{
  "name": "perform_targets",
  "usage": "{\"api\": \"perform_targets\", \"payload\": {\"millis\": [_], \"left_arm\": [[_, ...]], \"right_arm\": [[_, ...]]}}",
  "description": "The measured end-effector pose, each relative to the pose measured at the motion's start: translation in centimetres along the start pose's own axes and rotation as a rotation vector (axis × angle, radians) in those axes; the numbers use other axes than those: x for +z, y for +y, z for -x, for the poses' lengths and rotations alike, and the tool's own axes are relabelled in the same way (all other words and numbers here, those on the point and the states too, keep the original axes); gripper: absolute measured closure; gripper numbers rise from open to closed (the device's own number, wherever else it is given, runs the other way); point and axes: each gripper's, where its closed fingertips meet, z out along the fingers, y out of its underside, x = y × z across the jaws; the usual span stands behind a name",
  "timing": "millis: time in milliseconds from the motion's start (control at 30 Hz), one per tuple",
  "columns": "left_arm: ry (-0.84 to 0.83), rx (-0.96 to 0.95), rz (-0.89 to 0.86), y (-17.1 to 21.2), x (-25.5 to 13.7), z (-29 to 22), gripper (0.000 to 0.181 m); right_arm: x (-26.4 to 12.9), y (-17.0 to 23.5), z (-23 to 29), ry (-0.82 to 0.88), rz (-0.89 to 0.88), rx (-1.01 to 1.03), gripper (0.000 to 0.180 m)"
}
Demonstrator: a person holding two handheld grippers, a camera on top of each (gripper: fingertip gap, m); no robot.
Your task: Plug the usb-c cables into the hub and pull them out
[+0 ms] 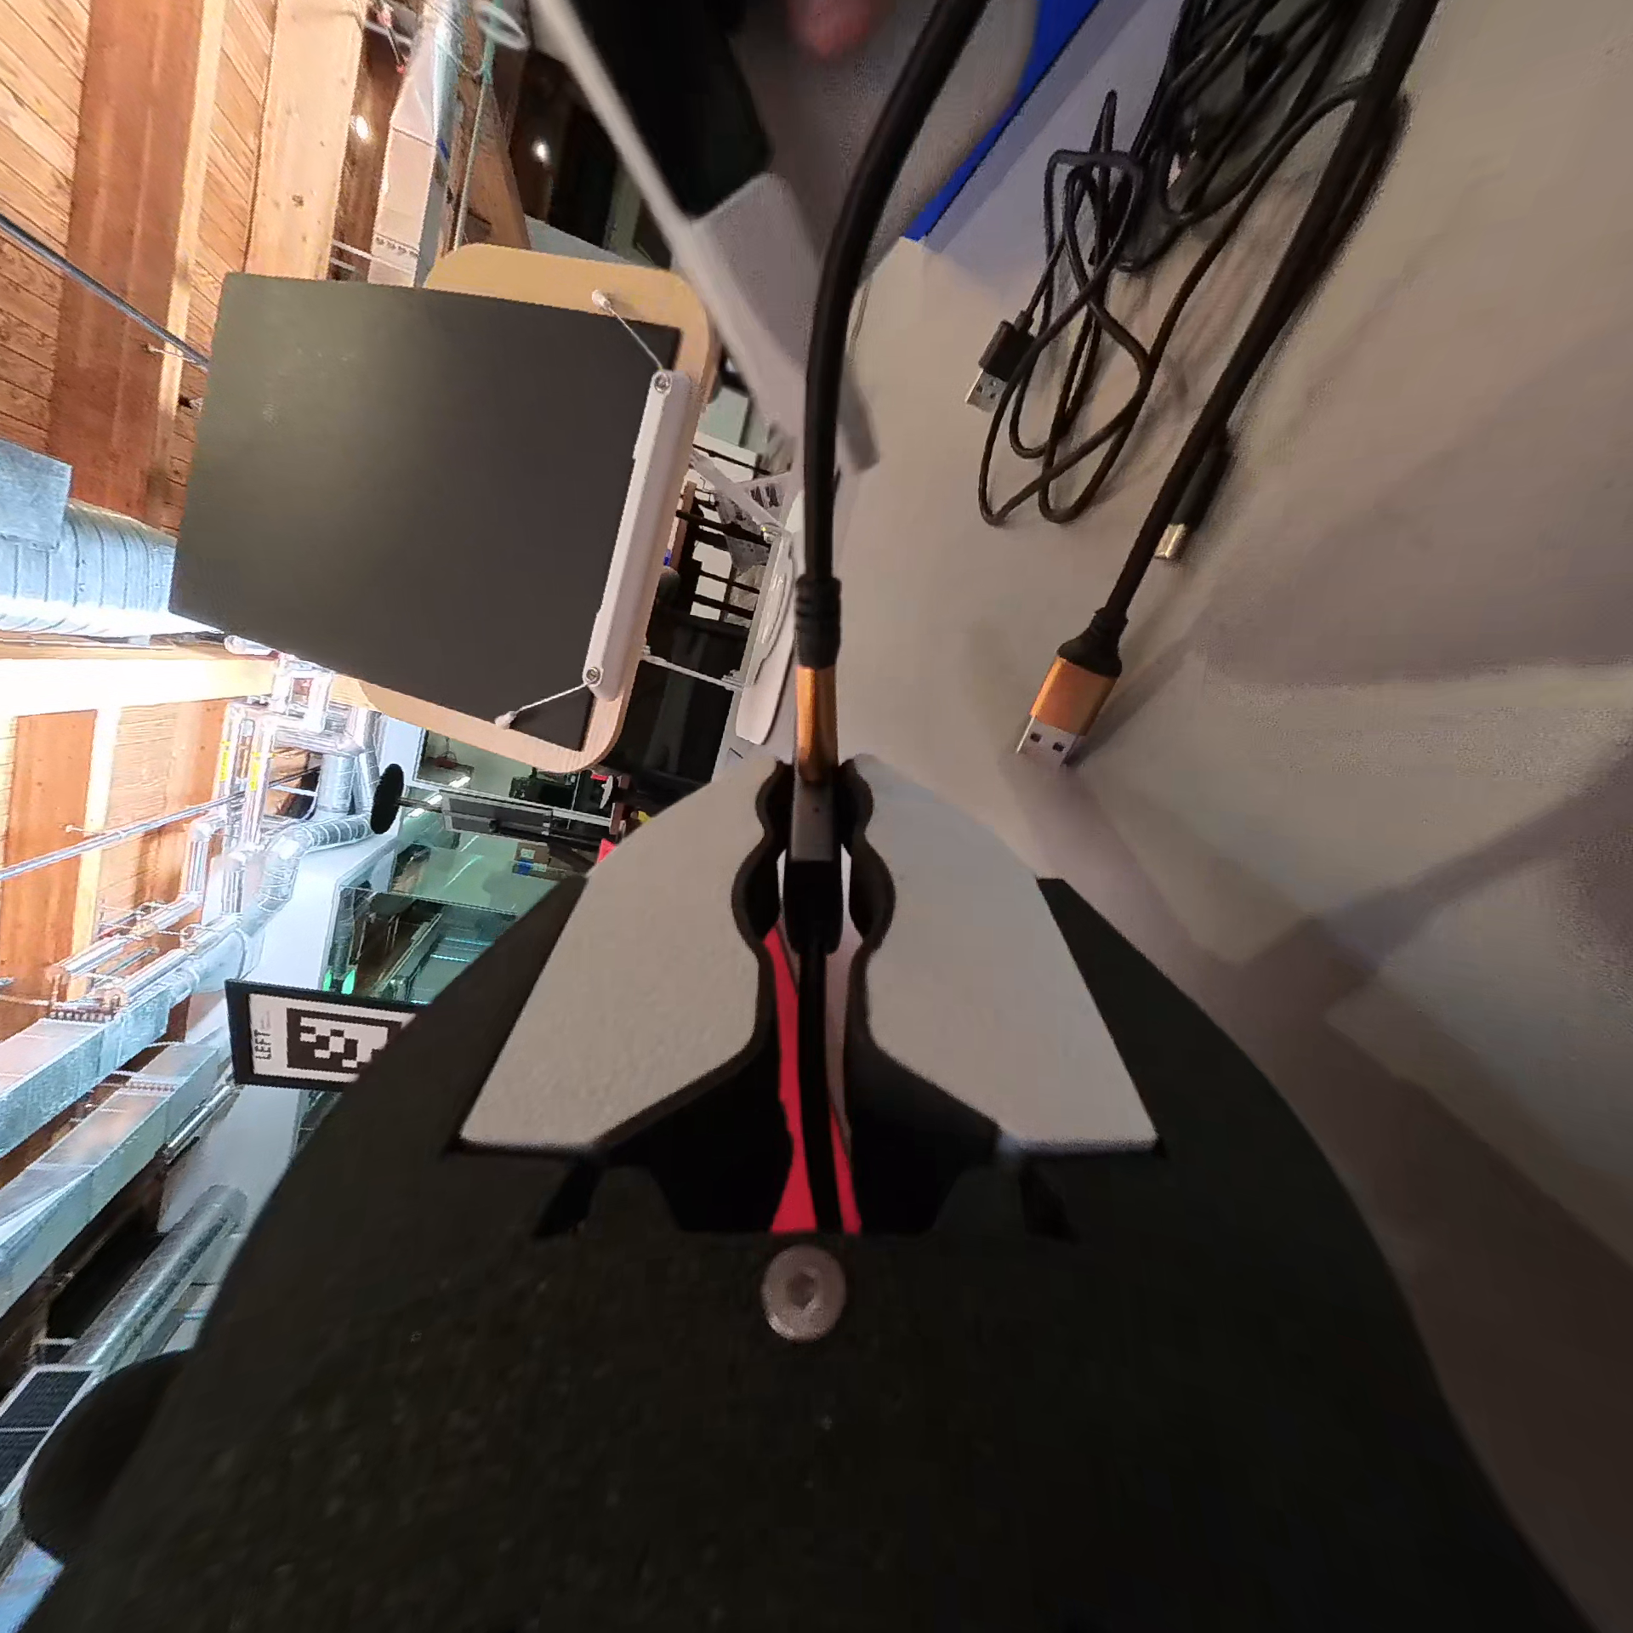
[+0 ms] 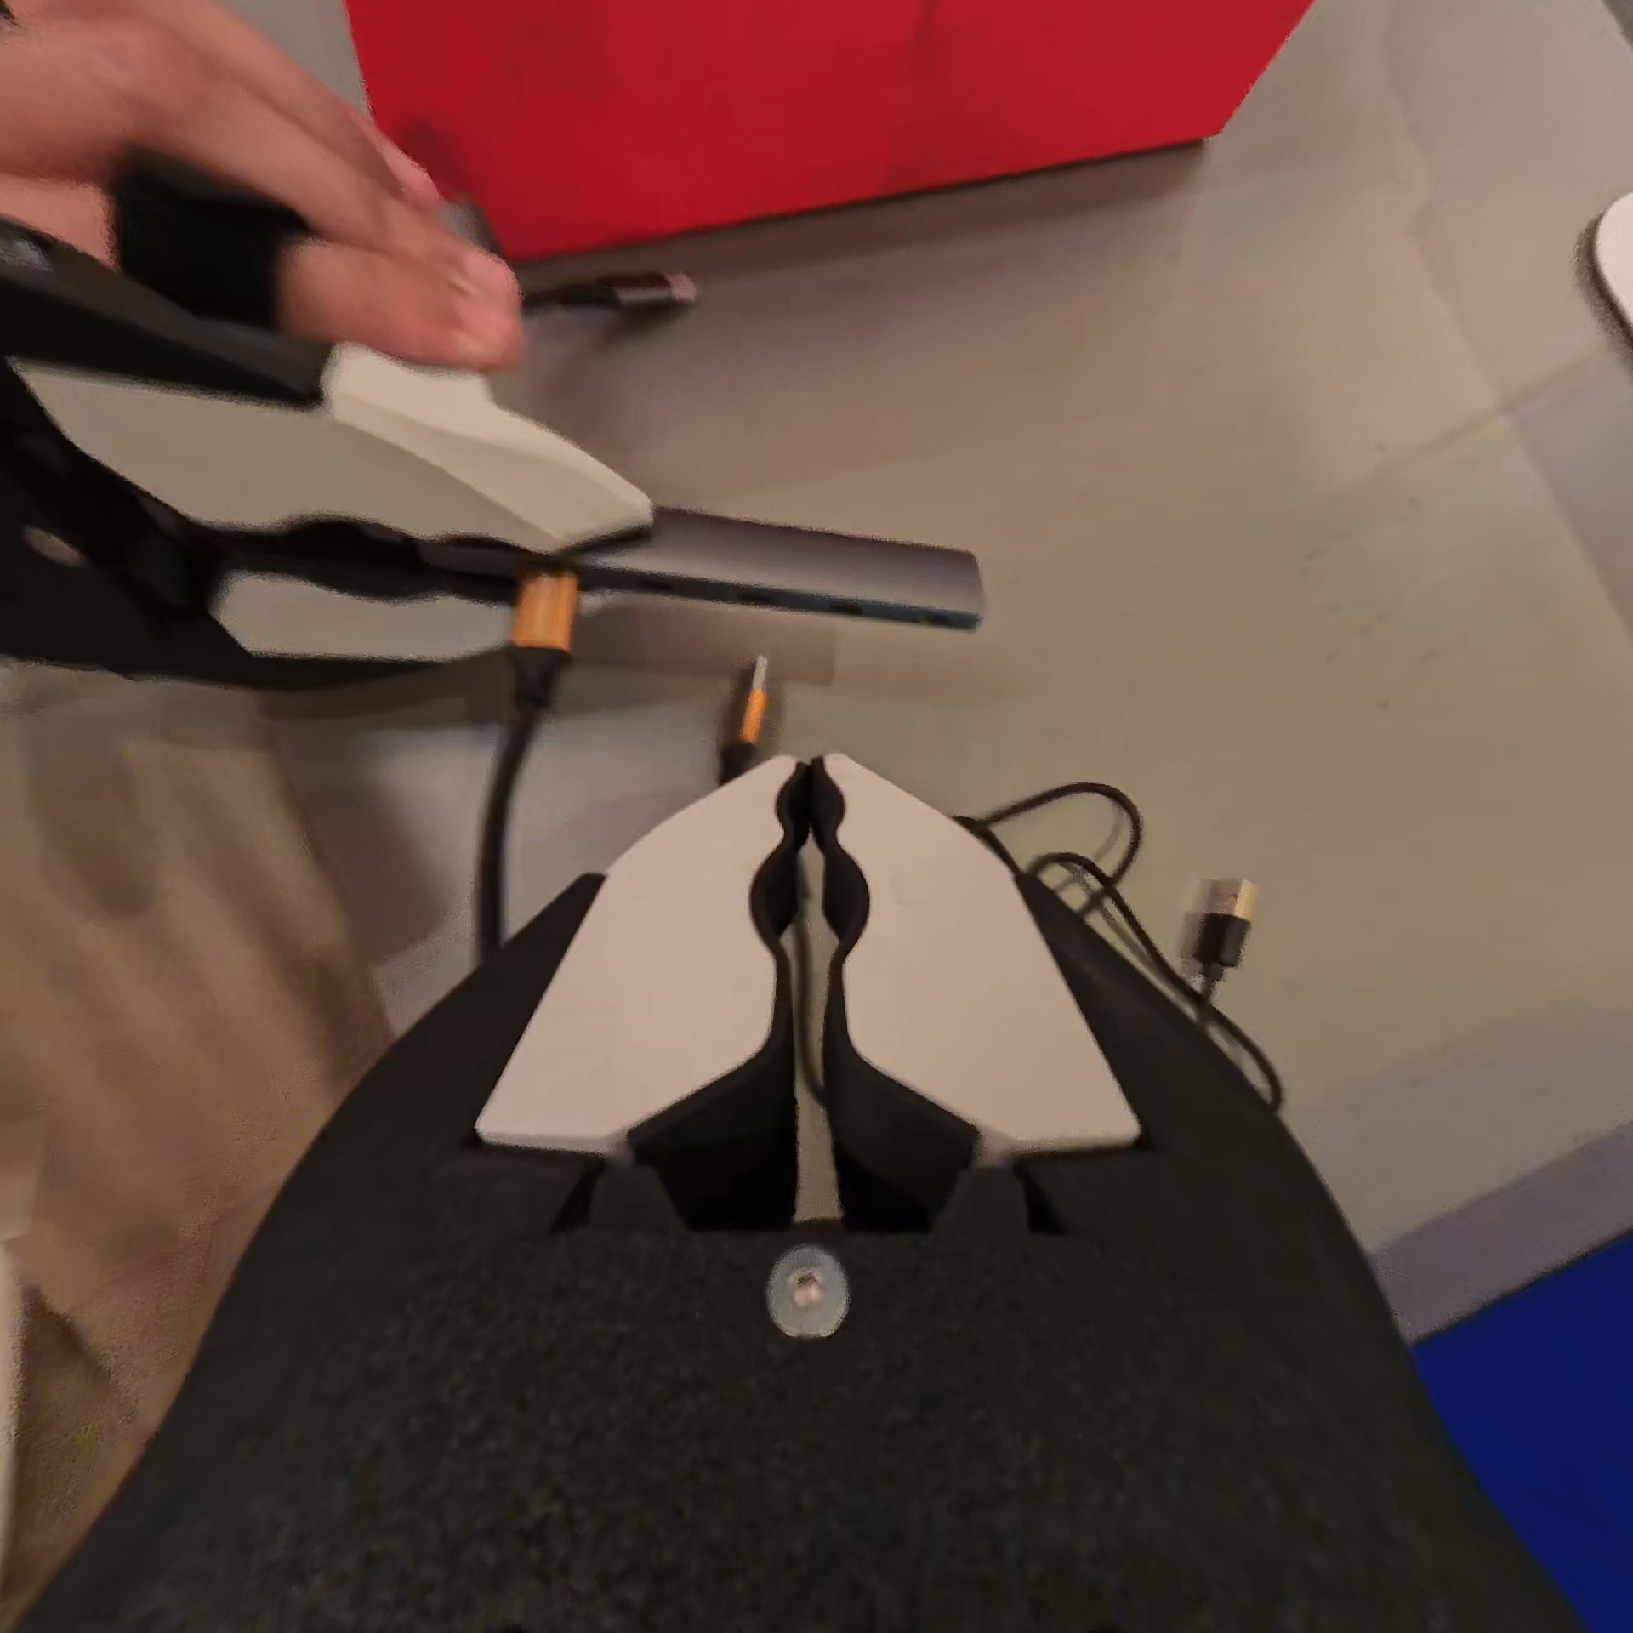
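The grey hub (image 2: pixel 795 561) is being held up off the counter (image 2: pixel 1237 530) at one end, its long body reaching out to the right with its row of ports facing you. Your left tool (image 2: pixel 610 565) is pinching that end of the hub between its white fingers (image 2: pixel 459 459), closed tight on it, with your hand (image 2: pixel 265 177) riding on top. An orange-collared plug (image 2: pixel 546 610) is sitting in the hub's side right beside those fingers, and its black cable (image 2: pixel 504 822) is hanging down toward the counter. In the left wrist view the same plug (image 1: pixel 813 716) is showing just past the fingertips, with the hub edge-on between them (image 1: pixel 811 835); the picture is blurred there, so you probably cannot judge how deep the plug is seated. Your right tool (image 2: pixel 811 767) is hovering lower and nearer, its fingers pressed together with nothing between them, pointing at a second orange-collared plug (image 2: pixel 753 702) that is lying free on the counter just short of the hub. Off to the right a thin black cable (image 2: pixel 1105 884) is lying in loose loops with a black plug (image 2: pixel 1224 919) at its end. Behind the hub a red box (image 2: pixel 795 106) is standing on the counter, with a dark connector (image 2: pixel 619 292) lying at its foot.
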Motion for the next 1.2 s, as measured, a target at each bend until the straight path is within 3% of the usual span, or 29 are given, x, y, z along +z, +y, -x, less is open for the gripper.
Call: {"api": "perform_targets", "payload": {"millis": [100,167,267,433,533,700,933,1200], "left_arm": [[0.032,-0.016,-0.017,0.3,-0.7,-0.1,0.172],[0.068,-0.017,-0.073,-0.2,-1.4,-0.5,0.172],[0.09,0.006,-0.098,-1.0,-1.6,-1.0,0.172],[0.098,0.042,-0.065,-0.8,-1.1,-1.7,0.172],[0.1,0.001,-0.079,-0.9,-1.2,-1.4,0.172],[0.092,0.038,-0.05,-0.5,-0.9,-1.7,0.172],[0.045,0.097,0.019,-0.2,-0.2,-1.3,0.172],[0.035,0.141,0.014,-0.7,0.0,-1.5,0.172]], "right_arm": [[0.5,3.0,-0.1,-0.102,0.038,-0.082,0.178],[0.5,4.3,0.1,-0.179,0.001,-0.111,0.162],[1.2,5.1,0.5,-0.259,-0.032,-0.069,0.155],[3.5,6.5,0.7,-0.207,0.034,-0.119,0.154],[4.3,5.8,1.4,-0.222,-0.029,-0.112,0.169],[4.3,5.0,0.3,-0.136,-0.012,-0.121,0.169],[0.8,-0.4,2.8,-0.135,-0.087,-0.042,0.17],[1.9,-0.2,3.7,-0.177,-0.029,0.112,0.17]]}}
